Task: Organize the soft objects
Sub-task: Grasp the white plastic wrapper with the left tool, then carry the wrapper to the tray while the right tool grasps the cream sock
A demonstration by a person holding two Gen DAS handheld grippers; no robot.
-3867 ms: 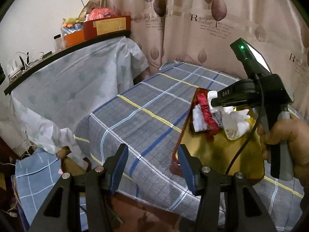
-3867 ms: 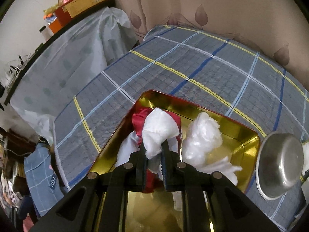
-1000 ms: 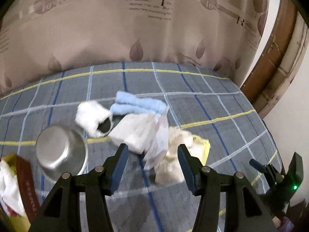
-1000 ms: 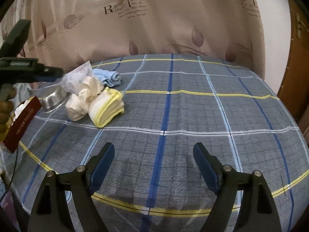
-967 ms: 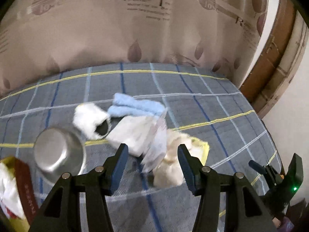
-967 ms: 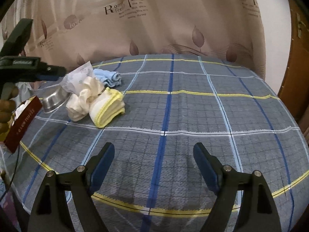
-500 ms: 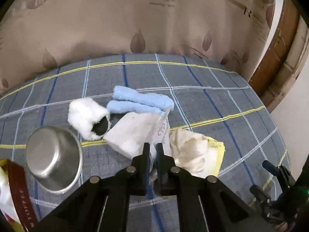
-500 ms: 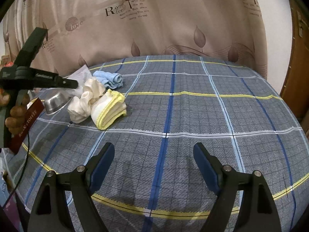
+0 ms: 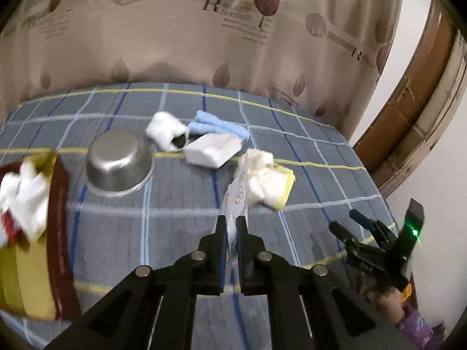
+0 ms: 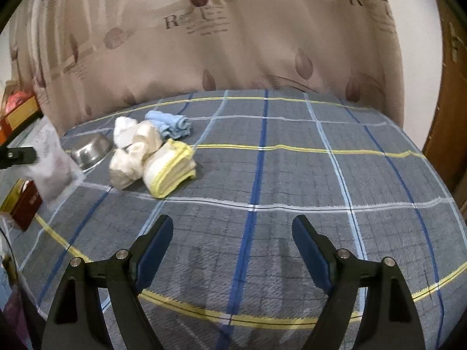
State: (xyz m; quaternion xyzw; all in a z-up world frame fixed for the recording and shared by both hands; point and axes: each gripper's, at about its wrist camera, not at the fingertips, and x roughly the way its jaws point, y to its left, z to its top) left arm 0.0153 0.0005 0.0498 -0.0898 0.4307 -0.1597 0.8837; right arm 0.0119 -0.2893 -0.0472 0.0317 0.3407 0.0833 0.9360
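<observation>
My left gripper (image 9: 230, 227) is shut on a thin translucent printed packet (image 9: 238, 201) and holds it up off the checked bedspread. In the right wrist view the same packet (image 10: 51, 157) hangs at the far left. Behind it lie a white pad (image 9: 214, 150), a folded blue cloth (image 9: 219, 127), a white fluffy piece (image 9: 165, 129) and a cream bundle beside a yellow-edged cloth (image 9: 271, 183). The gold tray (image 9: 26, 285) at the left holds white and red soft pieces. My right gripper (image 10: 232, 248) stands open over bare bedspread with nothing between its fingers.
An upturned steel bowl (image 9: 118, 160) sits between the tray and the cloths. A leaf-print curtain (image 10: 233, 43) hangs behind the bed. A wooden door frame (image 9: 414, 110) stands at the right. The bedspread's near edge drops off below both grippers.
The left gripper, open over the packet a second ago, closed on it, then pulled back and leftward with it, uncovering the white pad. The right gripper has not moved.
</observation>
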